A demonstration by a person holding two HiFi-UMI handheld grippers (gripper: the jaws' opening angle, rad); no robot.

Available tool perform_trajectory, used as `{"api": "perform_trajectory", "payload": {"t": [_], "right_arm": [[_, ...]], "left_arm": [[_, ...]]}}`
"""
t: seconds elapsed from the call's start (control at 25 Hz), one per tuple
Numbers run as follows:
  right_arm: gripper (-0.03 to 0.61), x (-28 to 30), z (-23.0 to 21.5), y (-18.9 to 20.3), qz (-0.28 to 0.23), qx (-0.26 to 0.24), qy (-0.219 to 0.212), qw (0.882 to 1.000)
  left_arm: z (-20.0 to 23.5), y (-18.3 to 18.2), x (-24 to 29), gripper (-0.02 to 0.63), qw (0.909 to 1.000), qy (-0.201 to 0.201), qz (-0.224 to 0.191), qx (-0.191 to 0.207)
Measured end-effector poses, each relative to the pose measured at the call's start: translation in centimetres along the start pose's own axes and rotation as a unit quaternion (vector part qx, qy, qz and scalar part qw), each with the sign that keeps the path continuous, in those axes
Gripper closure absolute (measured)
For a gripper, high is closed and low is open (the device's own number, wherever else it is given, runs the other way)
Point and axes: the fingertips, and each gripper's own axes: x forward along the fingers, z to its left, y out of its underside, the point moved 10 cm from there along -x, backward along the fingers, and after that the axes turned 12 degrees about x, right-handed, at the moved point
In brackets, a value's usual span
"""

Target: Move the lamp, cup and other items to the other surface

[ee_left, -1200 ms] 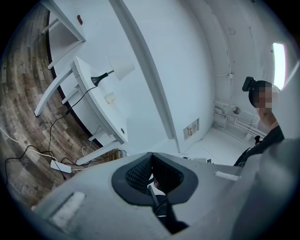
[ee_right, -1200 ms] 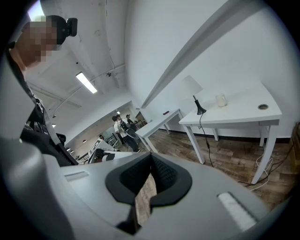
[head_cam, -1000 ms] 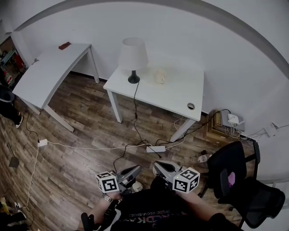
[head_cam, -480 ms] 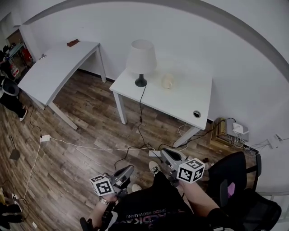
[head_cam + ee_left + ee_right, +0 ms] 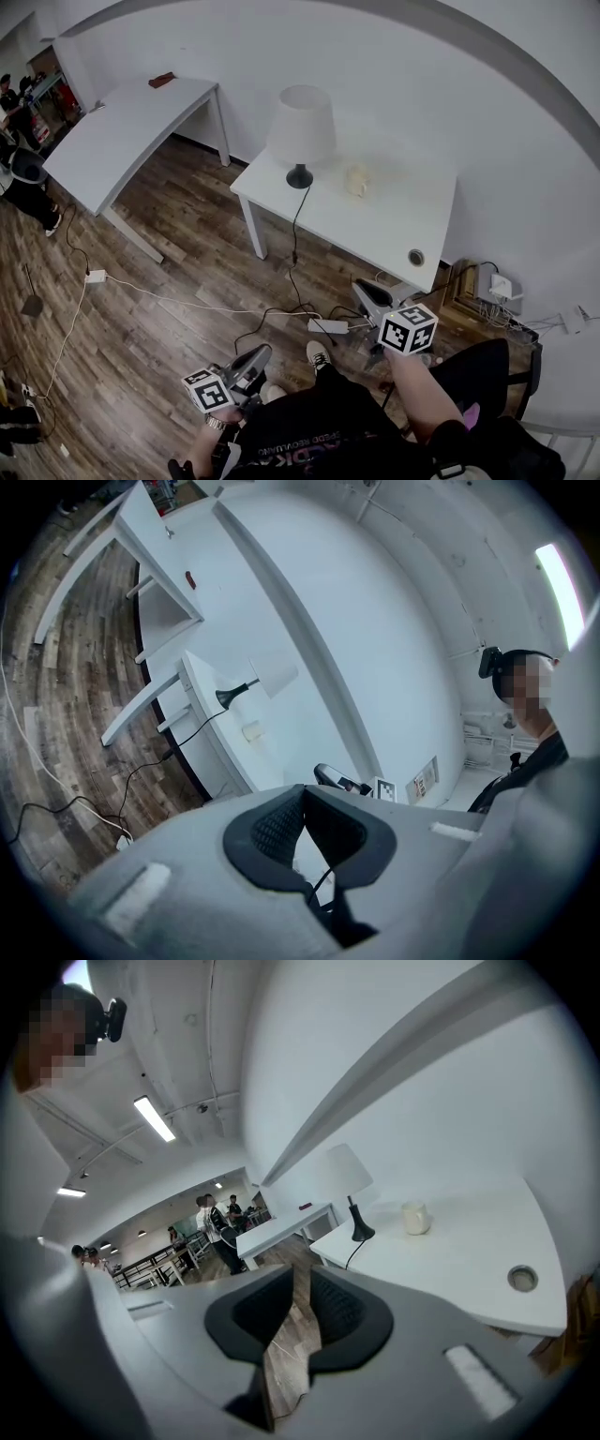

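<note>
White desk [image 5: 375, 225] stands against the wall. On it: table lamp [image 5: 300, 127] with white shade and black base, at the rear left corner. Cup [image 5: 356, 180], pale, just right of the lamp base, apart from it. Cable grommet [image 5: 415, 257] near the front right corner. The lamp cord [image 5: 293, 225] hangs over the desk's front edge to the wood floor [image 5: 187, 272], and a power strip [image 5: 328, 325] lies there among loose cables.

Second white desk [image 5: 122, 141] is to the left, well apart from the first. It carries one small dark red item [image 5: 161, 80] at its far end; I cannot tell what that is.

Left gripper [image 5: 302, 794]: held low by the person's body and pointing level. Its pads meet at the tips and nothing is between them.

Right gripper [image 5: 302, 1279]: held further forward, short of the lamp desk's front edge, and tilted slightly down. Its jaws have just been opening. A narrow slit shows between the pads, with only floor seen through it. Nothing is held.

Neither gripper touches the lamp or the cup.
</note>
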Motion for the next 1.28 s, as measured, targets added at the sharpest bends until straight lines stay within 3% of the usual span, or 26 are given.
{"api": "perform_trajectory", "payload": {"t": [0.56, 0.92, 1.28], "right_arm": [[0.480, 7.7, -11.2, -8.7, 0.031, -0.057, 0.068, 0.996], [0.469, 14.0, -19.1, -11.8, 0.059, -0.014, 0.114, 0.992], [0.457, 20.1, -23.9, -13.9, 0.092, -0.015, 0.155, 0.983]], "left_arm": [[1.3, -0.2, 4.1, 0.617, 0.9974, -0.065, -0.026, -0.016], [1.5, -0.2, 5.7, 0.617, 0.9929, -0.109, -0.043, -0.023], [1.6, 0.6, 6.3, 0.617, 0.9860, -0.149, -0.064, -0.039]]}}
